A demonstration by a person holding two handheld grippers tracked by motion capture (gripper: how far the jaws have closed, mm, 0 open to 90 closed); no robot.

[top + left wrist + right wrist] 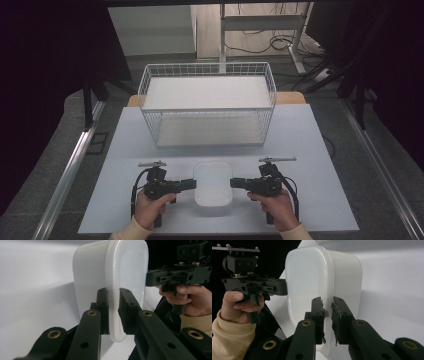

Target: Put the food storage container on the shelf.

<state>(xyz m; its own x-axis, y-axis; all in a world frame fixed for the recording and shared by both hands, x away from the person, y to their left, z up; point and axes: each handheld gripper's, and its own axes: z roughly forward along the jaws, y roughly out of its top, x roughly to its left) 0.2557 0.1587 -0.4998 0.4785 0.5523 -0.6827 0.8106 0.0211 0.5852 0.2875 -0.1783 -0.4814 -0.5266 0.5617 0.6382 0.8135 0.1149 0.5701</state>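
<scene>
**Both grippers clamped on the white tub's rim**

A white, rounded rectangular plastic tub sits on the pale grey worktop, near its front edge, between the two hands. The left gripper has its fingers pinched on the tub's left rim, one inside the wall and one outside. The right gripper grips the opposite rim in the same way, its worn pads pressed against the plastic. Behind the tub, well apart, stands a white wire basket.
</scene>
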